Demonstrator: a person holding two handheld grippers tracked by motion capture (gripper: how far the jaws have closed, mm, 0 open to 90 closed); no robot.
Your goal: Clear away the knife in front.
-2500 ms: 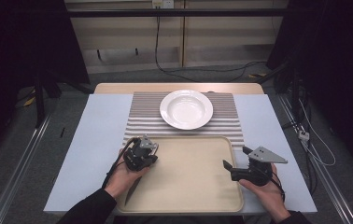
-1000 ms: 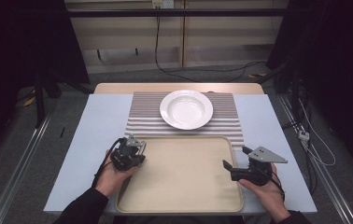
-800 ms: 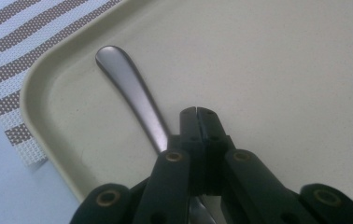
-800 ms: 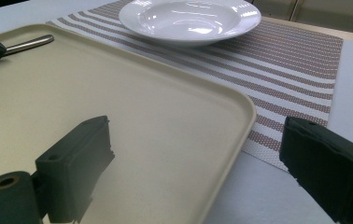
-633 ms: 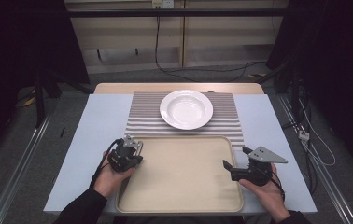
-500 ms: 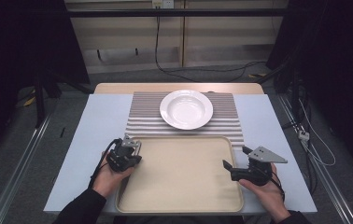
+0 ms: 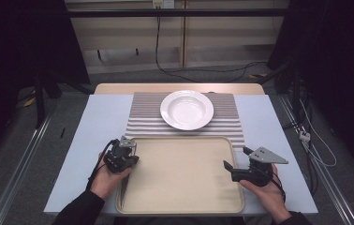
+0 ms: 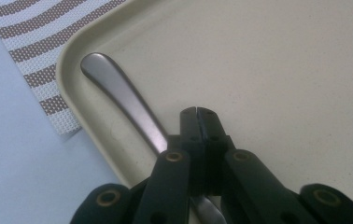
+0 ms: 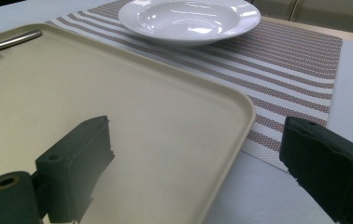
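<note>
my left hand-held gripper [image 7: 129, 146] has slid to the tray [image 7: 184, 206] edge, clamped on the spoon handle [image 8: 118, 95]; the right hand-held gripper [image 7: 229, 167] gapes; next i lift it toward the plate [image 7: 187, 109].

Plate [image 7: 187, 109]: white, deep, round; stands on the far middle of the striped mat, clear of the tray.
Striped mat [image 7: 140, 117]: brown and white stripes; lies across the far half of the table, its near edge tucked under the tray's far rim.
Table [image 7: 88, 136]: pale blue top with a wooden strip along the far edge.
Cables [image 7: 198, 70]: dark, trailing over the floor beyond the table.
</note>
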